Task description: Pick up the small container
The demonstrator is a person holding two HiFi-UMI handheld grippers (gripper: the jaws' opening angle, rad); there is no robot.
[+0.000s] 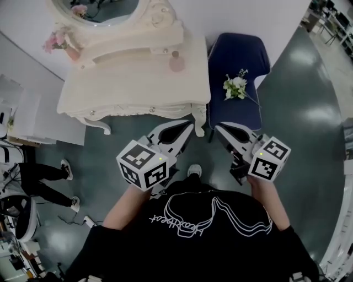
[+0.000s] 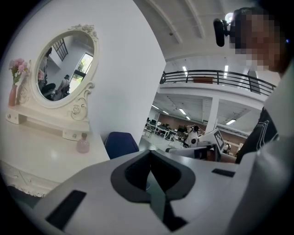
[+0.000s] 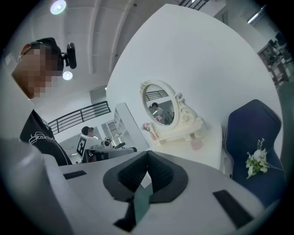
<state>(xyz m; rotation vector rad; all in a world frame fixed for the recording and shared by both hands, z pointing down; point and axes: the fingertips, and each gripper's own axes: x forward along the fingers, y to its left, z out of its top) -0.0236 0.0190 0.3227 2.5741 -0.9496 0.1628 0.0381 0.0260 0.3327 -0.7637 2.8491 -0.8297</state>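
A large open workplace hall with a bedroom corner set up inside it. A white dressing table (image 1: pixel 127 82), oval mirror (image 2: pixel 64 69) and blue chair (image 1: pixel 242 52) stand on a polished grey floor (image 1: pixel 309 99). Beyond are a balcony railing (image 2: pixel 216 78), strip lights (image 2: pixel 183 111) and rows of desks (image 2: pixel 158 130).

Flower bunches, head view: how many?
2. A pink bunch stands at the dressing table's far left, beside the mirror; a white bunch lies on the blue chair. Mirror shows a reflection only.
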